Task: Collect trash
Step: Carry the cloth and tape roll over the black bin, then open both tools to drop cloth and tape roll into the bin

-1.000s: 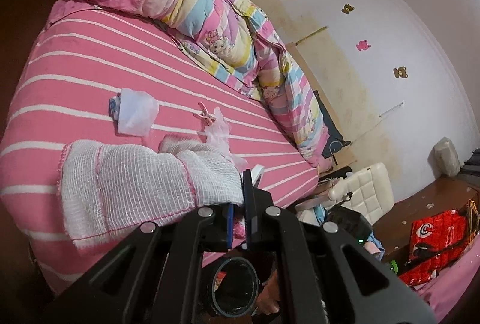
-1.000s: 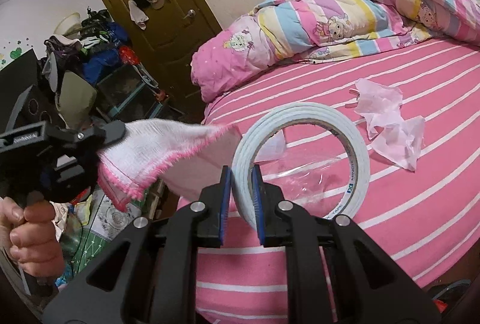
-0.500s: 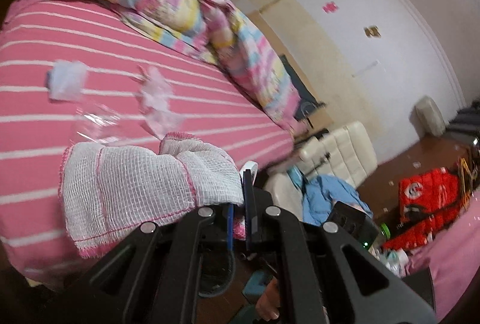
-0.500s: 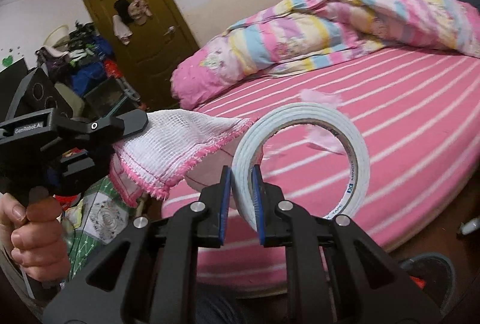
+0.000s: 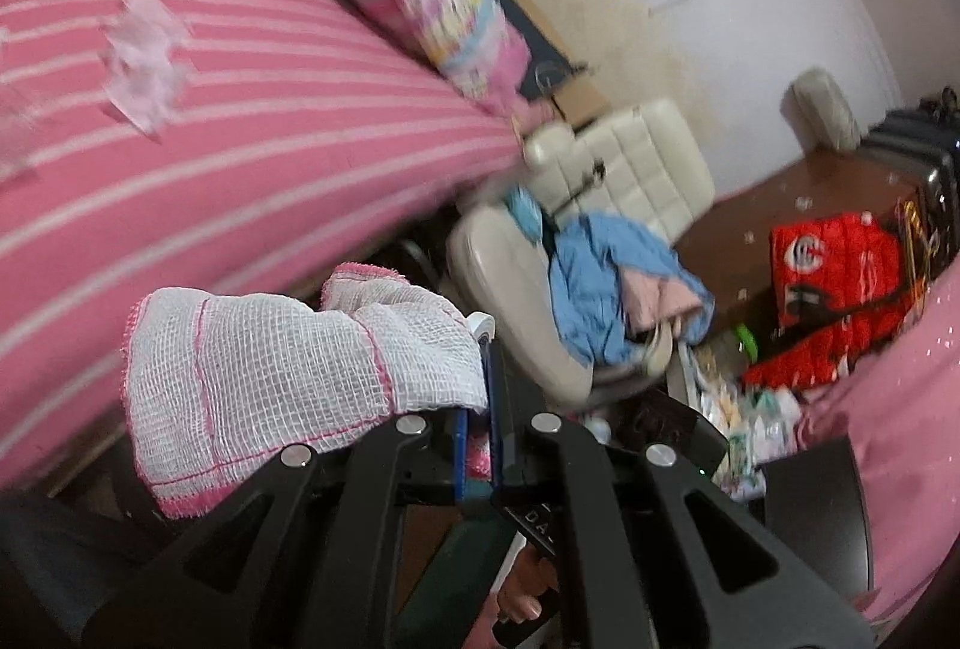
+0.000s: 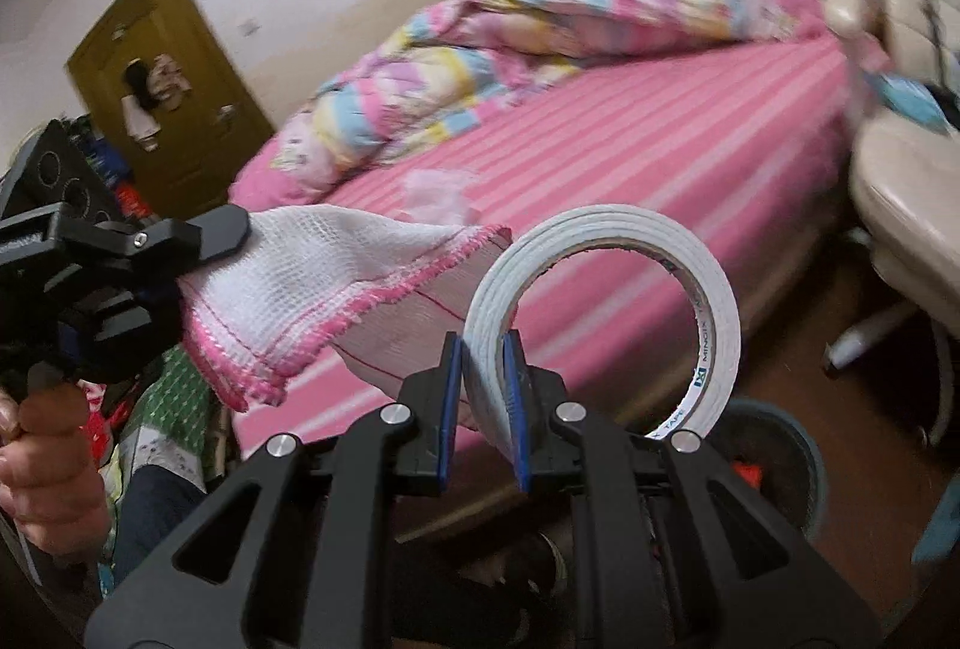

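My left gripper (image 5: pixel 477 397) is shut on a white mesh cloth with pink stitched edges (image 5: pixel 270 379), which drapes to the left of the fingers. From the right wrist view the same cloth (image 6: pixel 336 283) hangs from the left gripper (image 6: pixel 240 229), with a hand (image 6: pixel 42 475) on its handle. My right gripper (image 6: pixel 486 385) is shut on a roll of white tape (image 6: pixel 606 319), held upright by its rim. A crumpled pink wrapper (image 5: pixel 144 60) lies on the pink striped bed (image 5: pixel 270 138); it also shows as a blurred wrapper (image 6: pixel 438 193) beyond the cloth.
A striped quilt (image 6: pixel 510 42) is bunched along the bed's far side. A cream chair (image 5: pixel 624 181) holds blue clothes (image 5: pixel 606 283). Red bags (image 5: pixel 834 271) and clutter cover the floor. A dark round bin (image 6: pixel 774 457) sits below the tape. A brown door (image 6: pixel 174 90) stands far left.
Both grippers have swept away from the middle of the bed toward its foot, each keeping its load. The chair and the floor bin have come into view; the wrappers have slid away left.
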`<state>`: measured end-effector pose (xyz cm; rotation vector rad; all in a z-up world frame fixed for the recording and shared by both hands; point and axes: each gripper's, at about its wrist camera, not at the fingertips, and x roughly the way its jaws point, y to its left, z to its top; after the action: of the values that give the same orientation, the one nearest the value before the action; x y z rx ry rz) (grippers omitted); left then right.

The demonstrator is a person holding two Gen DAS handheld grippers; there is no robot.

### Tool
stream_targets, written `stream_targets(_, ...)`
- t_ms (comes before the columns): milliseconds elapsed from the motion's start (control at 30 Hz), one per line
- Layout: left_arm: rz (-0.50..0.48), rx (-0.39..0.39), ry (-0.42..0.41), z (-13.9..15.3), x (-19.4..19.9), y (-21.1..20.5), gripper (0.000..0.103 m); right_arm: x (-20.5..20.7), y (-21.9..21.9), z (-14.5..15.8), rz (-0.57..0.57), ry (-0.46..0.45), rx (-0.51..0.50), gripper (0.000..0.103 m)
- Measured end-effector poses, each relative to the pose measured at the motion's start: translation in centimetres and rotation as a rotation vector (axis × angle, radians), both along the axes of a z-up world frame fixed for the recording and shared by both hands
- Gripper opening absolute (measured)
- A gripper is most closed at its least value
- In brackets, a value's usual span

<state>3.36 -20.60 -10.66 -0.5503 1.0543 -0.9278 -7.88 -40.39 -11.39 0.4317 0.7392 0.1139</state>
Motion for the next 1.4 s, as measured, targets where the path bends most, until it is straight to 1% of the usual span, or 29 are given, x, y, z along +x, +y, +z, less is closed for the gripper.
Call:
stream_targets(100, -0.061, 0.039, 0.044, -2.9, -0.4, -3.2, 0.005, -1.9, -2.6, -2.3, -0.055, 0.048, 0.006, 0.015)
stream_targets(200, -0.108, 0.071, 0.088, -5.6, -0.6, -5.5, 0.005, -3.2, -4.3, -4.0, -0.093, 0.082, 0.017, 0.015)
stream_targets(300, -0.154, 0.105, 0.130, -8.4, -0.7, -7.9, 0.005, -4.5, -6.1, -6.5, -0.135, 0.133, 0.029, 0.015)
stream_targets(467, -0.223, 0.174, 0.189, -13.0, 0.0, -11.5, 0.005, -5.5, -7.9, -9.4, -0.185, 0.191, 0.046, 0.015)
stream_targets(533, -0.248, 0.199, 0.197, -14.2, 0.4, -12.8, 0.005, -5.7, -8.2, -10.3, -0.197, 0.210, 0.048, 0.015)
stream_targets(667, -0.297, 0.225, 0.222, -16.7, 0.8, -14.9, 0.005, -6.1, -8.8, -12.3, -0.212, 0.257, 0.055, 0.015)
stream_targets(867, -0.354, 0.260, 0.257, -20.3, 0.9, -17.0, 0.005, -5.8, -9.1, -14.7, -0.214, 0.328, 0.062, 0.015)
stream_targets(933, -0.377, 0.290, 0.257, -21.2, 0.7, -17.5, 0.006, -5.6, -9.2, -15.4, -0.215, 0.346, 0.061, 0.015)
stream_targets(1000, -0.395, 0.320, 0.286, -22.5, 0.7, -17.5, 0.006, -5.4, -9.5, -16.2, -0.214, 0.367, 0.065, 0.015)
stream_targets(1100, -0.378, 0.363, 0.326, -23.8, 1.3, -17.1, 0.021, -4.9, -9.6, -17.2, -0.206, 0.392, 0.059, 0.015)
stream_targets(1133, -0.371, 0.373, 0.329, -24.0, 1.4, -16.9, 0.033, -4.7, -9.6, -17.5, -0.203, 0.398, 0.057, 0.015)
stream_targets(1167, -0.362, 0.390, 0.327, -24.1, 1.5, -16.9, 0.053, -4.5, -9.6, -17.7, -0.200, 0.403, 0.057, 0.015)
stream_targets(1200, -0.349, 0.410, 0.319, -24.1, 1.7, -16.7, 0.060, -4.4, -9.5, -17.9, -0.197, 0.407, 0.055, 0.015)
stream_targets(1267, -0.339, 0.418, 0.313, -24.2, 1.8, -16.6, 0.068, -4.1, -9.2, -18.5, -0.189, 0.417, 0.050, 0.015)
stream_targets(1300, -0.333, 0.425, 0.322, -24.4, 2.0, -16.4, 0.070, -3.9, -9.1, -18.8, -0.186, 0.422, 0.049, 0.015)
stream_targets(1333, -0.326, 0.430, 0.325, -24.5, 2.1, -16.4, 0.072, -3.6, -9.0, -18.9, -0.184, 0.425, 0.049, 0.015)
stream_targets(1400, -0.307, 0.432, 0.331, -24.6, 2.4, -15.9, 0.072, -3.4, -8.9, -19.2, -0.180, 0.431, 0.050, 0.015)
